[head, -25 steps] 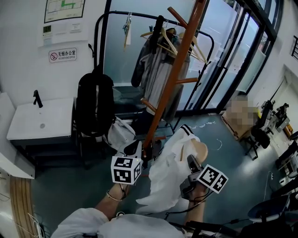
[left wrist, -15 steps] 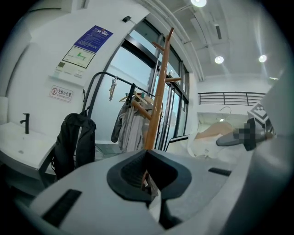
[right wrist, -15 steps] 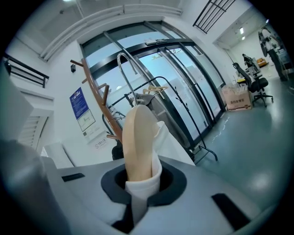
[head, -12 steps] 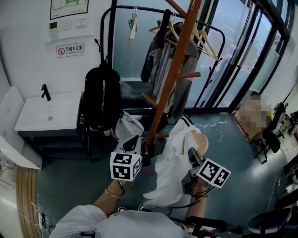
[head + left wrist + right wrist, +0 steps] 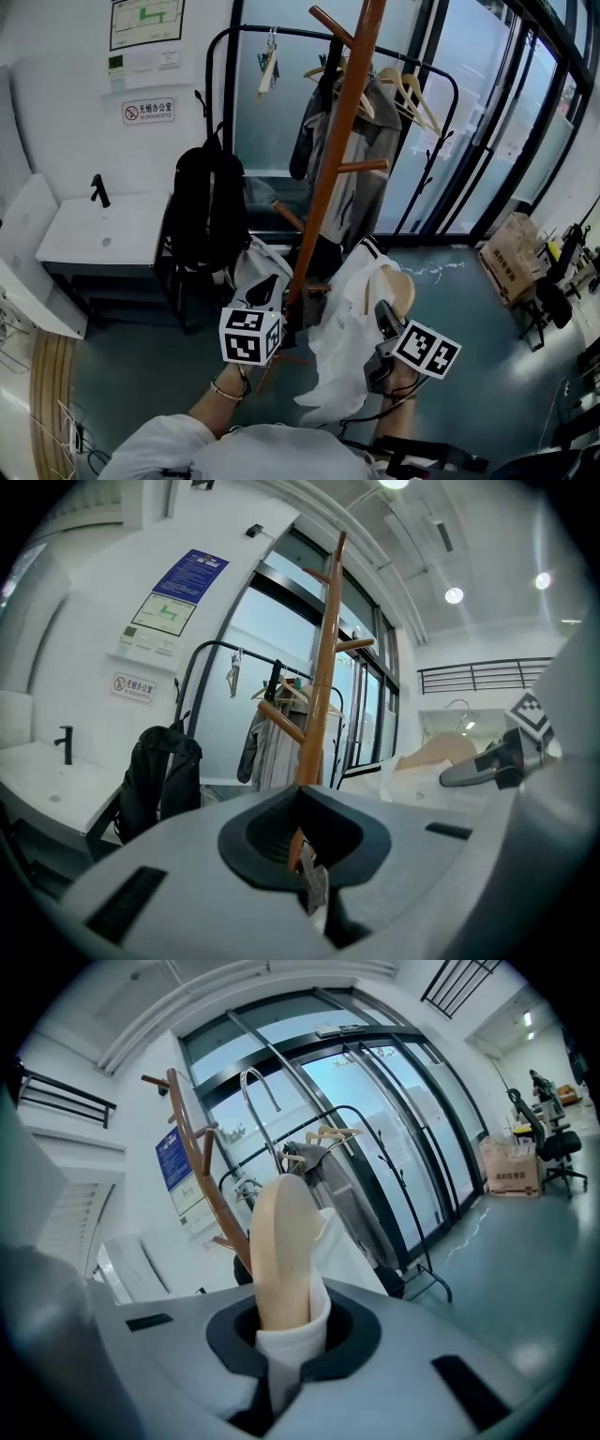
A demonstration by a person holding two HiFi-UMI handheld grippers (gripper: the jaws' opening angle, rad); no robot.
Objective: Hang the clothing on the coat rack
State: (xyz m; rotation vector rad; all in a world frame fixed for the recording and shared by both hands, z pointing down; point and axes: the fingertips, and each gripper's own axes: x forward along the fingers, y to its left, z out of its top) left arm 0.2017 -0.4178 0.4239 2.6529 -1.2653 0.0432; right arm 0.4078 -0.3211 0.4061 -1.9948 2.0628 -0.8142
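The orange wooden coat rack point(image 5: 337, 159) stands in front of me, with short pegs angling off its pole. My right gripper point(image 5: 382, 323) is shut on a pale wooden hanger point(image 5: 398, 291) that carries a white garment point(image 5: 337, 356); the cloth hangs just right of the pole. In the right gripper view the hanger point(image 5: 281, 1251) rises out of the jaws with the white collar point(image 5: 291, 1344) pinched around it, and its metal hook point(image 5: 258, 1087) curves above. My left gripper point(image 5: 267, 291) sits by the pole's lower part, jaws together, nothing held. The rack point(image 5: 319, 686) fills the middle of the left gripper view.
Behind the rack a black clothes rail point(image 5: 281, 37) holds grey coats point(image 5: 361, 159) and spare hangers. A black backpack point(image 5: 208, 211) hangs at the left beside a white counter point(image 5: 103, 234). Glass doors run along the right, with a cardboard box point(image 5: 511, 258) on the floor.
Both grippers have drifted a little forward toward the rack, the hanger and white garment moving along in the right one. The grip on the hanger is unchanged.
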